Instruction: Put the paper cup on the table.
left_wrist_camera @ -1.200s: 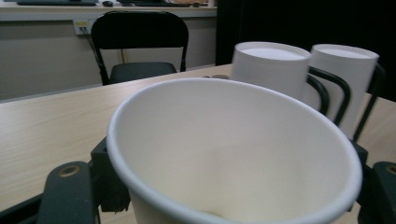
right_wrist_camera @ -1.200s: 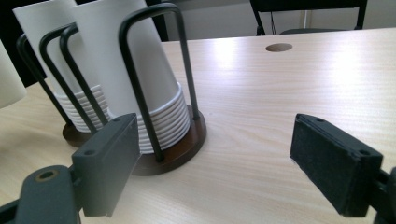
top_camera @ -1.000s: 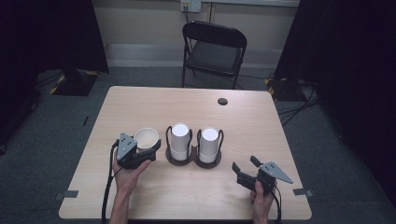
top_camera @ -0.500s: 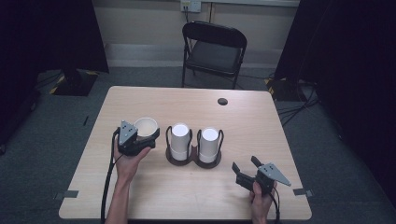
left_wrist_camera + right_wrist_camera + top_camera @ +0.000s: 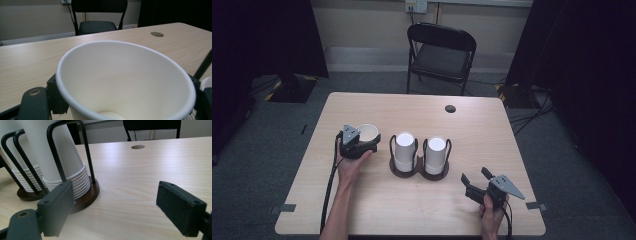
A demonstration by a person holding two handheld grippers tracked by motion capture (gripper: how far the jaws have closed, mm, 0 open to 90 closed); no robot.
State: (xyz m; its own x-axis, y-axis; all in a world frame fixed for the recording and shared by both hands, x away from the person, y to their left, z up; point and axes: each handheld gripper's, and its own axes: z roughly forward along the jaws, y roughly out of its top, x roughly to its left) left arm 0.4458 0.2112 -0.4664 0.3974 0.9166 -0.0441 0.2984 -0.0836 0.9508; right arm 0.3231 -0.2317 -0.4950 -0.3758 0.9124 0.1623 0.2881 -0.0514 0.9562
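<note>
While its jaws have just been opening, the left tongs [image 5: 368,141] still flank one upright paper cup [image 5: 367,132] on the worktop [image 5: 492,130], left of two inverted cup stacks [image 5: 404,151] in one twin-ring holder [image 5: 419,172]. The right tongs [image 5: 477,181] stand spread, empty, near the front edge.

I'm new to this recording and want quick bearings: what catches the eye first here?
First, the open paper cup at the table's left, upright between the jaws of the left gripper, which have just been opening. Next, two stacks of upside-down cups in a black wire holder at the middle. The right gripper waits open near the front edge.
</note>
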